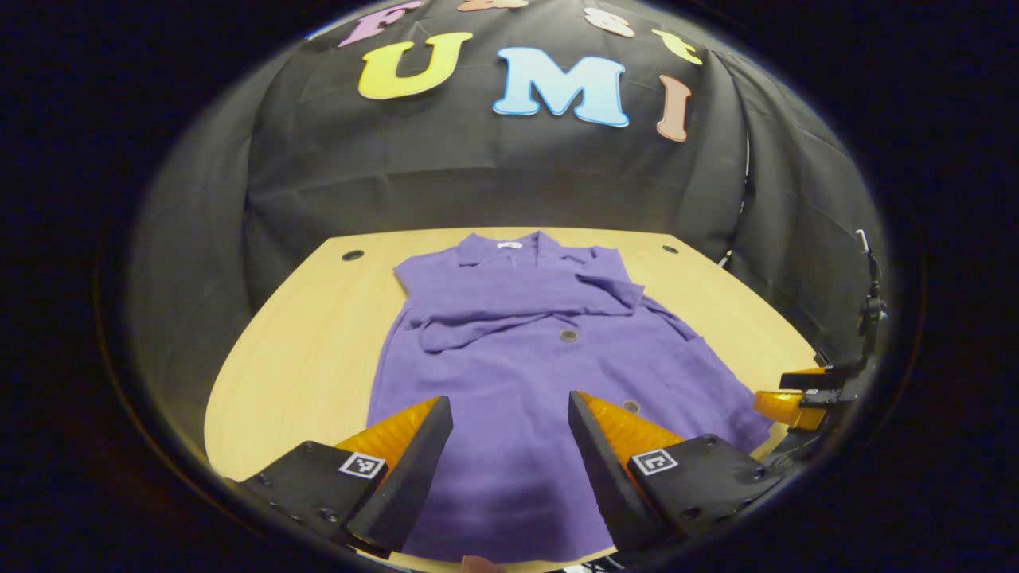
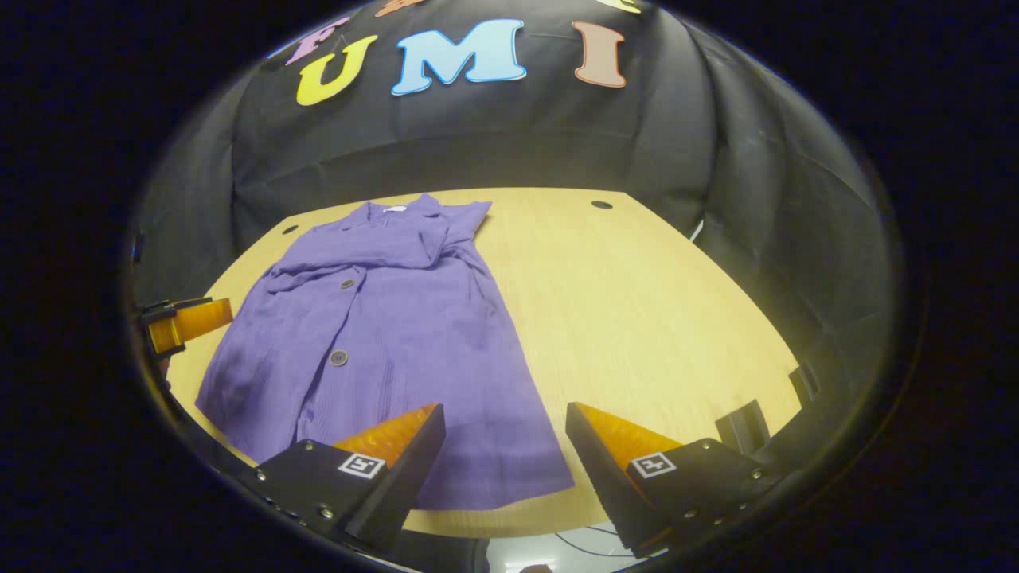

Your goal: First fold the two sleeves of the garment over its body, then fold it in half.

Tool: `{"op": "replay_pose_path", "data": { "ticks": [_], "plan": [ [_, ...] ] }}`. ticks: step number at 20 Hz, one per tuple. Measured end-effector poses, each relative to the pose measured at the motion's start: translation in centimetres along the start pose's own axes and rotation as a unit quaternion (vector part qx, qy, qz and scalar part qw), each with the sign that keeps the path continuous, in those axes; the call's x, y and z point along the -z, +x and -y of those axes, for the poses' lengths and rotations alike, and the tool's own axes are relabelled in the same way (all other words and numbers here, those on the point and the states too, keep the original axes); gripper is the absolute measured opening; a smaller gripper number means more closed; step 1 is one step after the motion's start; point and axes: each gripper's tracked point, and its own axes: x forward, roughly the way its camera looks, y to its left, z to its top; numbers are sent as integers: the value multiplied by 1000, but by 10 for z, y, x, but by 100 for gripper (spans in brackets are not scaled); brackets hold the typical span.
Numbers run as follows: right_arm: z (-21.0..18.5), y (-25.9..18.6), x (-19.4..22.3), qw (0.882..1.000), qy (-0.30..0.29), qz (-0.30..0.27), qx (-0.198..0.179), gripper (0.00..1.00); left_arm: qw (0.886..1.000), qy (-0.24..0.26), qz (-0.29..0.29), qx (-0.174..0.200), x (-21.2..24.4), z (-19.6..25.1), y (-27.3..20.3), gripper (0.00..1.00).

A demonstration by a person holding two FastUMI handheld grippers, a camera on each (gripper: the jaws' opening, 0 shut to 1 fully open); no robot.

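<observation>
The purple button-front garment [image 1: 509,374] lies flat on the wooden bench [image 2: 637,318], collar toward the far edge, both sleeves [image 1: 517,306] already laid across its chest. The half fold looks to be next. Left tool [image 1: 509,430] and right tool [image 2: 503,436] hover over the near hem, jaws spread and empty; each needs to pinch a hem corner.

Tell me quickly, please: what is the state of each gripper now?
Left gripper: open, holding nothing, above the purple garment.
Right gripper: open, holding nothing.
</observation>
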Motion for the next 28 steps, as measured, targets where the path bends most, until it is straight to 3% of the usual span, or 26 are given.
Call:
{"op": "replay_pose_path", "data": {
  "ticks": [9,17,20,22,24,25,26,27,28],
  "plan": [
    [-2,-12,30,1000,-8,-21,16,96,998,-9,-46,-48,92,-78,-58,97],
    [0,-1,42,998,-51,-41,27,96,997,1,-59,-55,127,-75,-56,96],
    [-4,2,46,998,-40,-40,19,97,997,5,-55,-59,127,-71,-55,96],
    [-7,3,50,999,0,-52,9,96,997,8,-53,-54,125,-65,-50,99],
    [-8,5,50,998,23,-59,13,95,998,18,-50,-45,123,-55,-45,95],
    [-10,9,49,998,22,-63,13,93,998,22,-48,-41,123,-52,-43,81],
    [-12,11,46,998,21,-61,11,86,998,26,-45,-35,121,-47,-42,75],
    [-16,11,46,998,22,-58,13,68,998,28,-44,-25,121,-41,-39,65],
    [-22,12,44,998,18,-57,11,59,999,29,-41,-20,119,-36,-37,58]
  ]
}}
